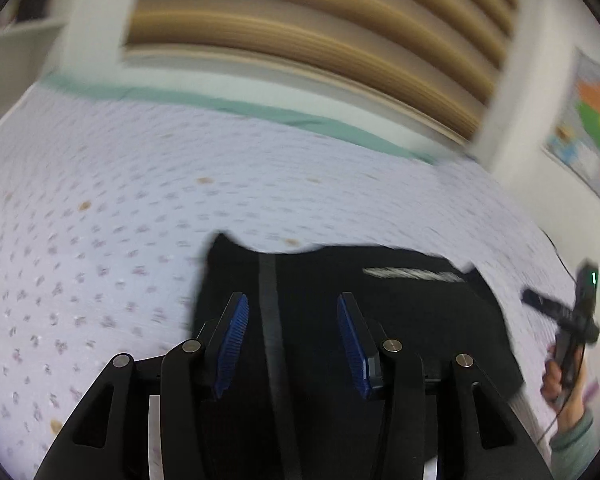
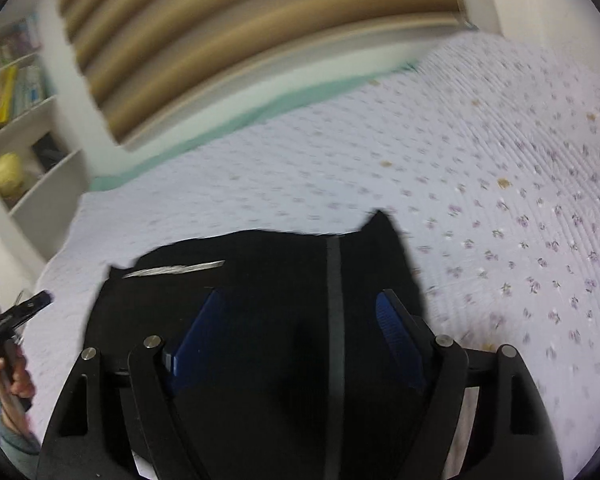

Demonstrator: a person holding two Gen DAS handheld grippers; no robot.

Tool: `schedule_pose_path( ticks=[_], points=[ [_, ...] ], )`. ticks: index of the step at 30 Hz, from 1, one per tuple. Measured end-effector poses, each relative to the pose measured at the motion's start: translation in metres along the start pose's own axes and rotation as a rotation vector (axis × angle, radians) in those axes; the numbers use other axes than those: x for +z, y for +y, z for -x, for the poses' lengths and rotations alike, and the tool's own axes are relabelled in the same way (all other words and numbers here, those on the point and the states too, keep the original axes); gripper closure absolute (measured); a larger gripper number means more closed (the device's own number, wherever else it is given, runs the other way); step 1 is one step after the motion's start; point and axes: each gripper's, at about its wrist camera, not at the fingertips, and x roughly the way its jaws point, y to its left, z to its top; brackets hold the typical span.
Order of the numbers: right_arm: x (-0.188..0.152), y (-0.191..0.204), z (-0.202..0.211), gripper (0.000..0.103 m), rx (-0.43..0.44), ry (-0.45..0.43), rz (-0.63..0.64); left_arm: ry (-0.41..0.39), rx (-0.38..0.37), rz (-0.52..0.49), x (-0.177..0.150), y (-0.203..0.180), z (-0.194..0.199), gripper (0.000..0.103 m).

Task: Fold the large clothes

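**Asker:** So, what do we see of the clothing?

**Describer:** We see a black garment (image 1: 340,300) lying flat on a pale quilted bedspread (image 1: 120,200) dotted with small purple flowers. In the left wrist view it fills the lower middle, from about five o'clock to seven o'clock. A grey stripe (image 1: 269,300) runs straight down it, a short white printed mark (image 1: 412,274) sits toward two o'clock of the stripe, and its far edge rises in small pointed corners. The picture is blurred.

**Asker:** And our grippers?

**Describer:** Our left gripper (image 1: 292,308) has its blue pads apart above the cloth, pressing on nothing. Our right gripper (image 2: 300,312) stands wider apart over the same garment (image 2: 260,280), also gripping nothing. Across each view, a hand (image 1: 560,380) holds the other tool at the edge.
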Motion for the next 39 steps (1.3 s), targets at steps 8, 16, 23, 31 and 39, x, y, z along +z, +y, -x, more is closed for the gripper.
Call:
schedule_pose_path(
  ticks=[8, 16, 23, 31, 39],
  points=[
    [-0.01, 0.1, -0.024, 0.02, 0.022, 0.174, 0.072, 0.105, -0.043, -0.025, -0.018, -0.088, -0.049, 0.055],
    [-0.064, 0.094, -0.138, 0.014, -0.158, 0.319, 0.143, 0.258, 0.007, 0.039, -0.058, -0.068, -0.157, 0.055],
    [-0.067, 0.102, -0.111, 0.019, -0.133, 0.278, 0.15, 0.207, 0.043, -0.035, -0.059, -0.084, -0.141, 0.055],
    [-0.106, 0.127, -0.019, 0.024, -0.116, 0.2, 0.219, 0.106, 0.054, -0.062, -0.082, -0.115, -0.058, 0.054],
    [-0.125, 0.094, -0.057, 0.025, -0.122, 0.241, 0.153, 0.178, 0.021, 0.015, -0.108, -0.093, -0.096, 0.053]
  ],
)
